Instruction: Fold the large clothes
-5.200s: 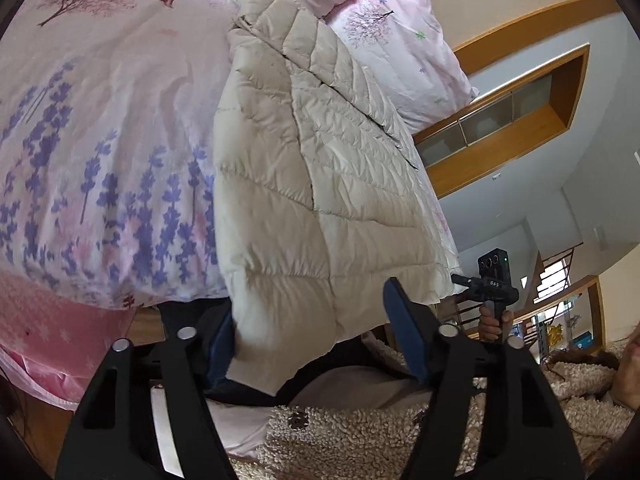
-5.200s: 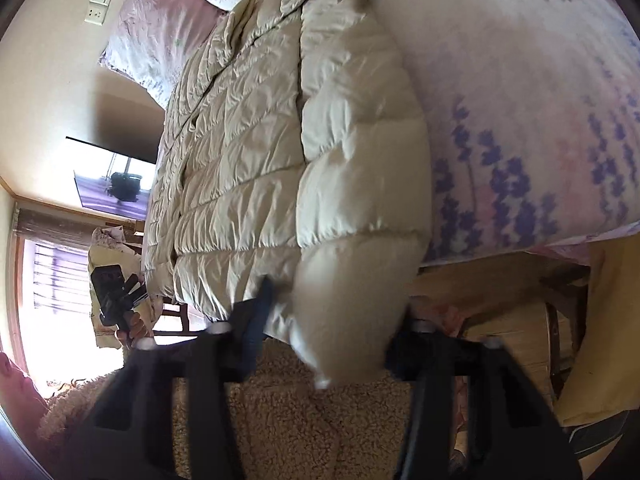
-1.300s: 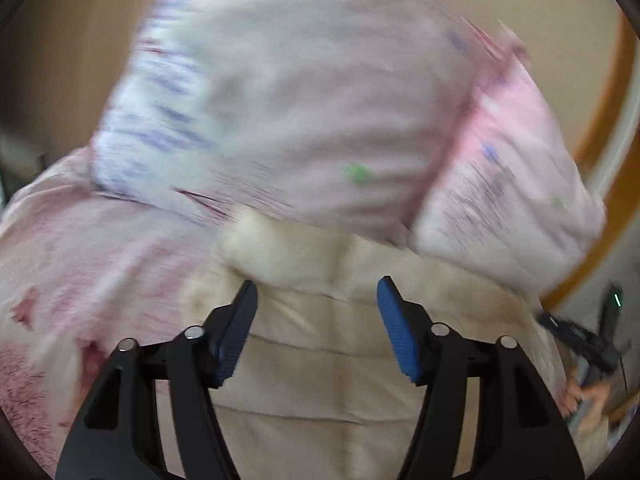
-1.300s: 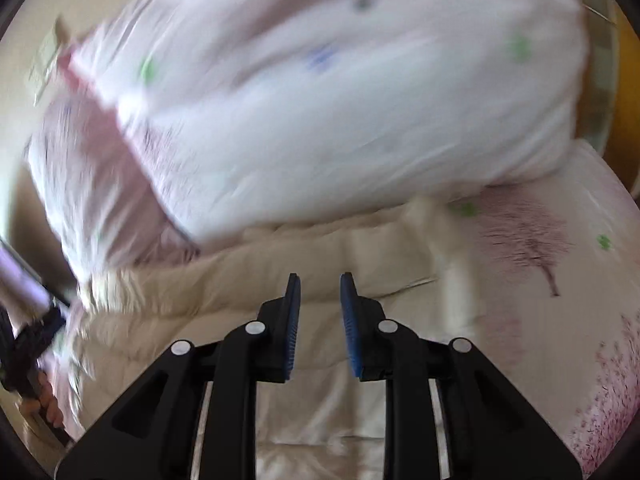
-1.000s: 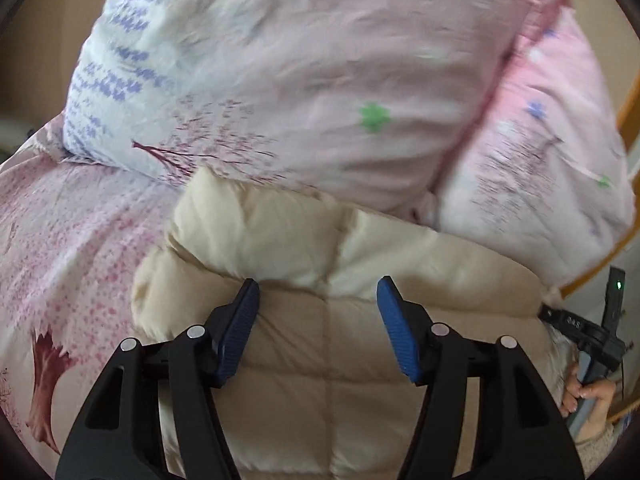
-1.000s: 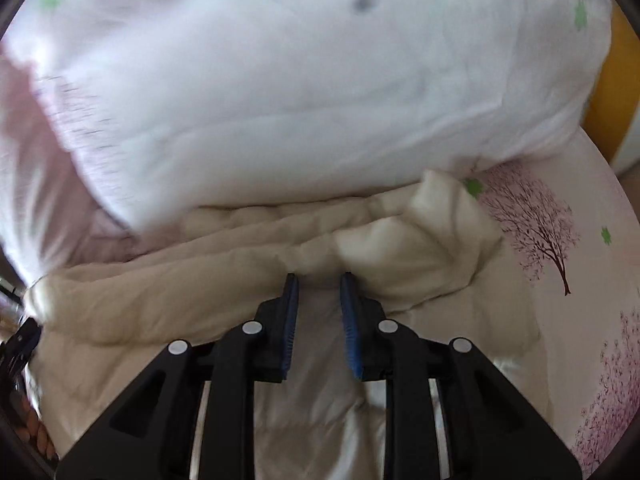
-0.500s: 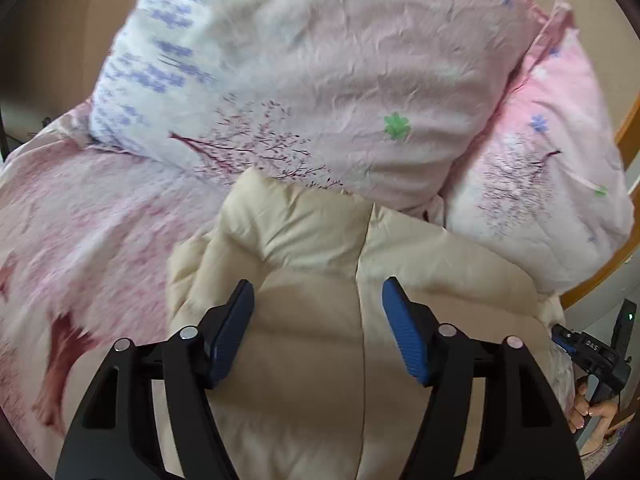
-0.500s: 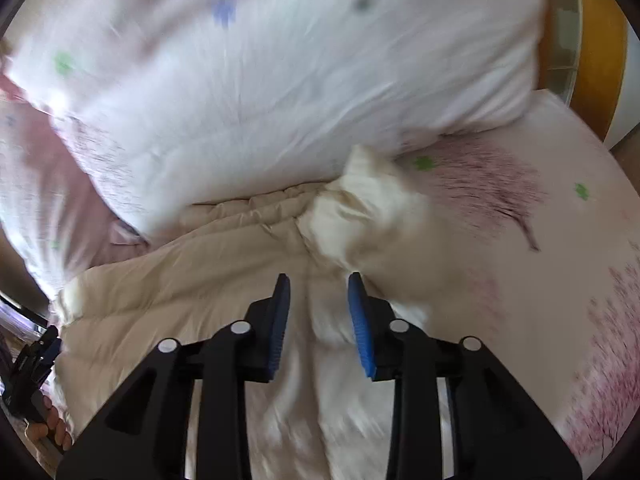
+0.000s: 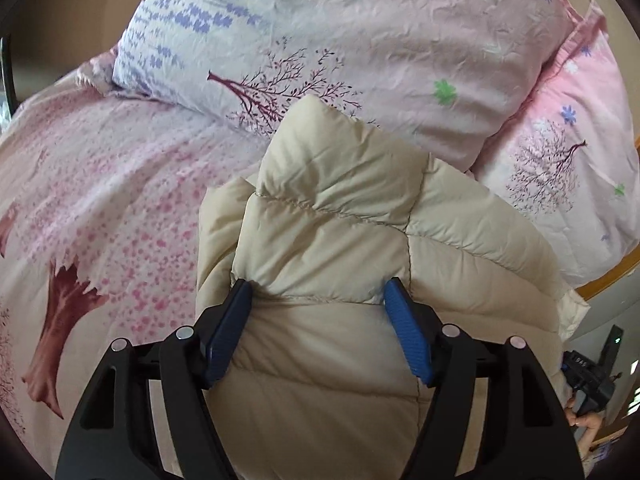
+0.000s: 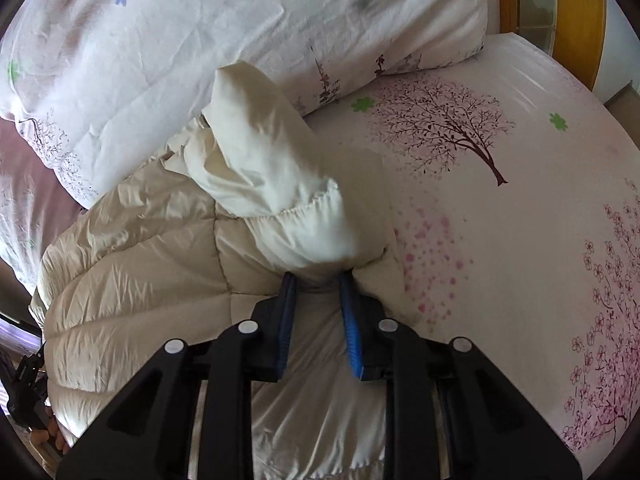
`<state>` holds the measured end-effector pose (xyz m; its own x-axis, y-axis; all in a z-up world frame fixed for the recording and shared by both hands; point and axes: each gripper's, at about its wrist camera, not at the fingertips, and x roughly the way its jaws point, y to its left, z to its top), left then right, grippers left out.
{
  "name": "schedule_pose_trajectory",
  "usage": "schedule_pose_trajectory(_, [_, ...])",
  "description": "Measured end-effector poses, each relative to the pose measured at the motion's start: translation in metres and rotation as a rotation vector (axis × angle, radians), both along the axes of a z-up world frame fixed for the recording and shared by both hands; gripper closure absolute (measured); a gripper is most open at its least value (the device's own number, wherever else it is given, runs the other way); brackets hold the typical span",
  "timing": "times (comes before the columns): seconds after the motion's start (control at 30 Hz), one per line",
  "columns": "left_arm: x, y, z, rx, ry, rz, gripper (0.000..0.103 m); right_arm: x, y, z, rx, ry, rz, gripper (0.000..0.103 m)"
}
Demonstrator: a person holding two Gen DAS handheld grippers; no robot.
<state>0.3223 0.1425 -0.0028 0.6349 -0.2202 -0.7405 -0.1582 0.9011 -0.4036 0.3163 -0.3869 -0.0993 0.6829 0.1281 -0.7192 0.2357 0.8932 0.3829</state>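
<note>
Left wrist view: the left gripper (image 9: 318, 292) sits nearest the lens, its blue-padded fingers (image 9: 406, 328) spread wide to either side of a raised fold of the cream down jacket (image 9: 332, 220); the pads touch the puffed fabric on both flanks without pinching it, so the gripper is released. The jacket lies folded on the bed, its quilted panels running away from the gripper toward the head of the bed. To its left spreads the pink tree-print bedsheet (image 9: 100, 200). Beyond the jacket's far edge lies a lavender-print pillow (image 9: 320, 32), and beside that, at right, a pink pillow (image 9: 568, 152).

Right wrist view: the right gripper (image 10: 318, 280) holds its narrow-set fingers (image 10: 286, 312) clenched on the elastic-cuffed sleeve end (image 10: 304, 224) of the same jacket (image 10: 140, 264), which bunches up just past the tips. The jacket body spreads to the left; the bedsheet (image 10: 500, 220) extends to the right. Farther on, a white floral pillow (image 10: 240, 20) rests against the jacket's far edge, with a wooden headboard (image 10: 576, 12) at upper right.
</note>
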Motion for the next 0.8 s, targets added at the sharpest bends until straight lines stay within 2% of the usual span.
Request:
schedule_pose_trajectory(0.03, [-0.005,0.005,0.002,-0.034,-0.004,-0.006,0.033,-0.003,-0.002,0.003,0.014,-0.002,0.007,0.076])
schedule_pose_trajectory(0.1, [-0.019,0.018,0.008,-0.101,-0.024,-0.026,0.033,-0.019,-0.012,0.01,0.071,-0.039,0.021,0.062])
schedule_pose_trajectory(0.17, [-0.036,0.031,0.015,-0.158,-0.051,-0.048,0.033,-0.039,-0.02,0.017,0.084,-0.089,0.01,0.044])
schedule_pose_trajectory(0.27, [-0.057,0.049,0.022,-0.203,-0.072,-0.065,0.032,-0.065,-0.033,0.027,0.079,-0.134,-0.013,0.033])
schedule_pose_trajectory(0.37, [-0.075,0.067,0.023,-0.222,-0.056,-0.065,0.032,-0.074,-0.04,0.021,0.145,-0.108,-0.003,0.028])
schedule_pose_trajectory(0.57, [-0.079,0.065,0.007,-0.295,0.014,-0.078,0.032,-0.076,-0.061,0.0,0.304,-0.016,0.038,0.026])
schedule_pose_trajectory(0.8, [-0.08,0.054,-0.01,-0.324,0.063,-0.099,0.032,-0.065,-0.047,-0.019,0.322,0.075,0.097,0.025])
